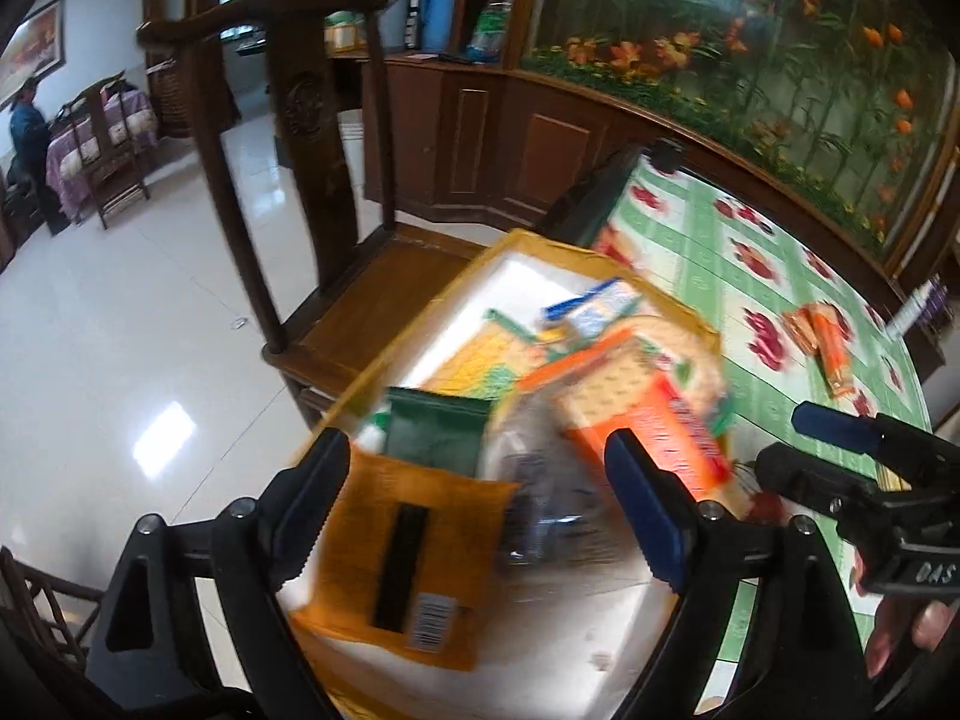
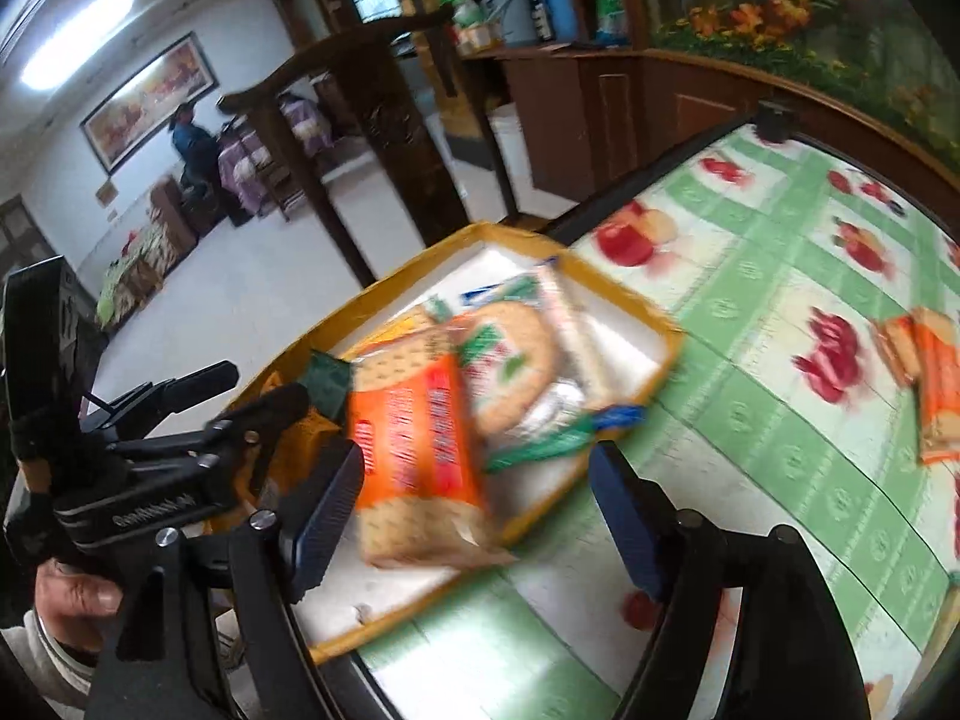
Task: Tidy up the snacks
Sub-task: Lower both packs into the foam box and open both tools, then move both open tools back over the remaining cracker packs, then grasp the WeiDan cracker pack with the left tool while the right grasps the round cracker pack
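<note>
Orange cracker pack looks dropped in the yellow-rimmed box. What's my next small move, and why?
Probably swing the right gripper, jaws open, toward the orange snack packet lying on the green checked tablecloth; it sits outside the yellow-rimmed box.

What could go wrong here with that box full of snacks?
The box sits at the table's edge, one corner seemingly past it by the chair, so a nudge might tip it off. The orange cracker pack lies tilted across the heap, near the box's rim, between the open right fingers; it could slide out. Two more orange packs still lie far off on the table, and reaching for them could bump the box.
</note>
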A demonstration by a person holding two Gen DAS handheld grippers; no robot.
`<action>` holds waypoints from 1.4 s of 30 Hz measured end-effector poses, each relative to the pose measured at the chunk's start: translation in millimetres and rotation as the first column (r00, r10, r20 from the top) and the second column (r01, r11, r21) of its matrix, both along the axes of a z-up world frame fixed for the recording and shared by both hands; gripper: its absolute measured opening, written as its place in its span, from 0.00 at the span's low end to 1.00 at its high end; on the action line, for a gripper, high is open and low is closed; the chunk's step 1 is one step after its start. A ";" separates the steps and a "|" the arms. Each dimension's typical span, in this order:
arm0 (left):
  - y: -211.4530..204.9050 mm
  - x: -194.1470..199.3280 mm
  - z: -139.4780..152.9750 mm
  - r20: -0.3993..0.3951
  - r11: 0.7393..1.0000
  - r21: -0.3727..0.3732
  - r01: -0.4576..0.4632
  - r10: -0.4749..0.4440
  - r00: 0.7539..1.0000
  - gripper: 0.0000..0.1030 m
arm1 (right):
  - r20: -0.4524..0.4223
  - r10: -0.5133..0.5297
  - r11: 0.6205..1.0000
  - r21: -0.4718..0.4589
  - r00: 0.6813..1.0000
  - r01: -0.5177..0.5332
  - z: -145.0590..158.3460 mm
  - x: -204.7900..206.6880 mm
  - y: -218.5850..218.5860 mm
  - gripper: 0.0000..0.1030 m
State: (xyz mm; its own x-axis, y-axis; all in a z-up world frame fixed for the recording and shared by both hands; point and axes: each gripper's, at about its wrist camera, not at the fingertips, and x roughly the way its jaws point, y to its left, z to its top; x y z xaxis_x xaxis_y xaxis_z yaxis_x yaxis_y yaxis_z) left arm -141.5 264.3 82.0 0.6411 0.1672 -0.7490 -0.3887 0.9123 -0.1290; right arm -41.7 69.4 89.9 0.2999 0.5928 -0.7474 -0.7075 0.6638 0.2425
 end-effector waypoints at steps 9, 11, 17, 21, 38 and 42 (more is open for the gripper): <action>-72.5 37.4 9.4 -0.014 0.986 0.009 0.165 -0.164 0.986 0.85 | -0.020 -0.205 0.977 -0.063 0.979 0.203 -21.7 37.3 -85.3 0.77; -92.4 48.2 8.9 -0.025 0.978 0.001 0.210 -0.210 0.977 0.85 | -0.017 -0.231 0.970 -0.077 0.973 0.229 -24.6 39.8 -103.6 0.77; -155.4 82.2 3.2 -0.070 0.942 -0.029 0.334 -0.335 0.940 0.85 | -0.002 -0.353 0.930 -0.115 0.936 0.350 -29.7 47.4 -171.6 0.77; -197.5 103.9 -4.2 -0.095 0.917 -0.071 0.394 -0.399 0.912 0.85 | 0.021 -0.456 0.879 -0.150 0.890 0.454 -29.7 50.6 -230.0 0.77; -339.3 152.1 -40.1 -0.210 0.822 -0.111 0.559 -0.569 0.795 0.85 | 0.145 -0.713 0.626 -0.309 0.686 0.716 -50.1 97.4 -351.4 0.79; -345.6 163.4 -41.9 -0.204 0.831 -0.141 0.539 -0.557 0.805 0.85 | 0.172 -0.707 0.610 -0.343 0.686 0.714 -56.4 94.1 -353.0 0.82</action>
State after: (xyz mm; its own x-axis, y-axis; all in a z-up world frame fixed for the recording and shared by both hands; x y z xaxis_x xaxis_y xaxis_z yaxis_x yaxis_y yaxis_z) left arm 21.9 -81.4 40.1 0.4210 -0.2207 -0.8798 0.1466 0.9738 -0.1741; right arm 52.4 -283.5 33.5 0.5263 -0.1177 -0.8421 0.0222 0.9919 -0.1248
